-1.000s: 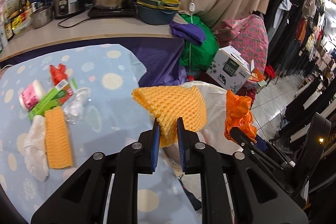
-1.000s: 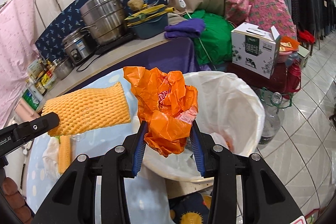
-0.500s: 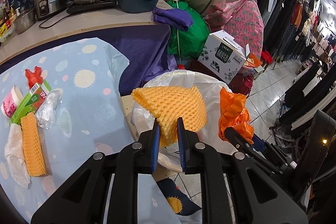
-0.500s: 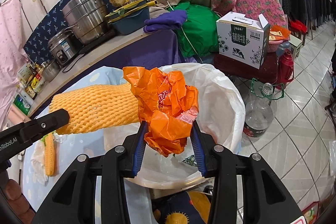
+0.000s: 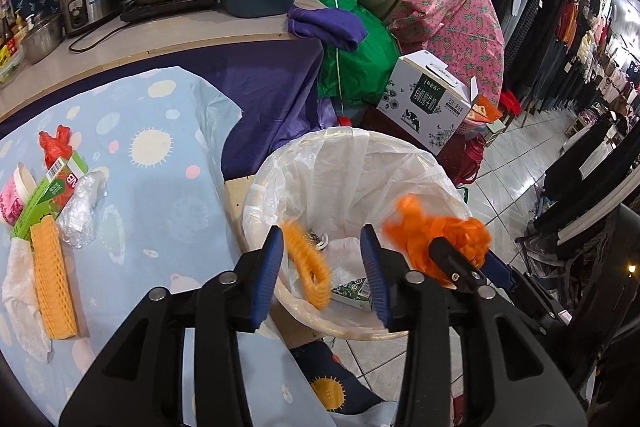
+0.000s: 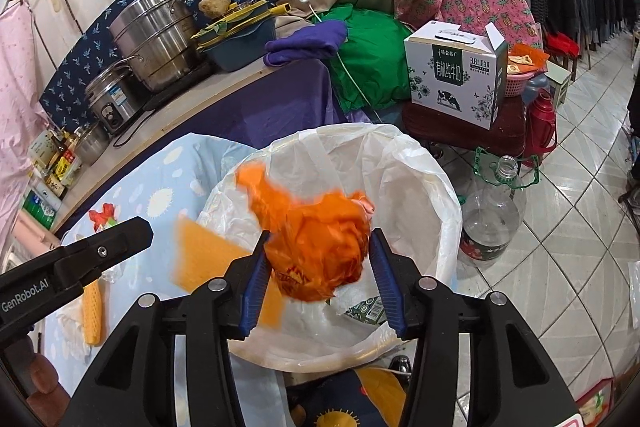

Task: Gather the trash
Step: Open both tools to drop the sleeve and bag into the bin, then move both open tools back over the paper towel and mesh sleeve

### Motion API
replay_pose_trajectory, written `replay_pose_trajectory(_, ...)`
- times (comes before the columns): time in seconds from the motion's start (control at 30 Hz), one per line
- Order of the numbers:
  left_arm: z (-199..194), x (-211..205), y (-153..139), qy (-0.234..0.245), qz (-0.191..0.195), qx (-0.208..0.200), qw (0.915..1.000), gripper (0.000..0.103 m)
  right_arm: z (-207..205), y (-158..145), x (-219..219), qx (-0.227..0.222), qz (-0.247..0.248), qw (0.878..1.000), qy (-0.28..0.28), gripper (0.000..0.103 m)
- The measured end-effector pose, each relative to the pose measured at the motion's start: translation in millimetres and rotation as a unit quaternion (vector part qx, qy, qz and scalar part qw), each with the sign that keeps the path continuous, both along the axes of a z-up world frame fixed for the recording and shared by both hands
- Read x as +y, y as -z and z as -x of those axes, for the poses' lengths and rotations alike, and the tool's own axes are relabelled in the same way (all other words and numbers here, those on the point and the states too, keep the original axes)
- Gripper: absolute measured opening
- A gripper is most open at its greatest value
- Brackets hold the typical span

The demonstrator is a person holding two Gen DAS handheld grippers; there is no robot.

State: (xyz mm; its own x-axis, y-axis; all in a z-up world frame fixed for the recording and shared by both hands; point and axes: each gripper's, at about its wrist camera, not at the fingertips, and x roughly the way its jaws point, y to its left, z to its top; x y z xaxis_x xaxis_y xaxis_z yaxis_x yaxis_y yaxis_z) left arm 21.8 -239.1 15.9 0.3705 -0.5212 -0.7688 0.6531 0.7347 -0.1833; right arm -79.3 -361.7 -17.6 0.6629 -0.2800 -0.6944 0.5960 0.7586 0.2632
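Observation:
Both grippers hang over the white-lined trash bin [image 5: 400,163], which also shows in the right wrist view [image 6: 420,171]. My left gripper [image 5: 324,275] is open; the yellow foam net [image 5: 306,269] is blurred, falling between its jaws into the bin. It also shows in the right wrist view [image 6: 208,259]. My right gripper [image 6: 316,273] is open; the crumpled orange plastic bag [image 6: 316,239] is blurred between its jaws, dropping toward the bin. The bag also shows in the left wrist view [image 5: 436,231].
On the blue spotted tablecloth [image 5: 160,187] lie another yellow foam net [image 5: 52,291], white tissue [image 5: 20,291], clear plastic [image 5: 80,207], a green carton [image 5: 44,195], a pink cup [image 5: 14,195] and red plastic [image 5: 56,143]. A milk box [image 6: 452,79] and a clear jug [image 6: 492,211] stand beyond the bin.
Both grippers have opened over the bin. The foam net and the orange bag have been let go and are falling.

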Motion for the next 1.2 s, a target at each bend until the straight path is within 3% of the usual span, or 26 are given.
replay_pose_trajectory(0.67, -5.0, 16.2, -2.5, -0.017, 0.005, 0.004, 0.9998, 0.041, -7.5, -9.2, 14.5, -0.003, 0.006, 1.0, -0.014, 0.049)
replay_pose_trajectory(1.0, -16.7, 51.5, -7.3, -0.052, 0.011, 0.002, 0.9986, 0.041, -24.0, -16.3, 41.3, -0.003, 0.015, 0.999, -0.043, 0.049)
replay_pose_trajectory(1.2, -29.3, 91.5, -9.7, -0.096, 0.011, -0.006, 0.9953, 0.051, -39.0, -18.9, 67.4, -0.002, 0.019, 0.997, -0.07, 0.049)
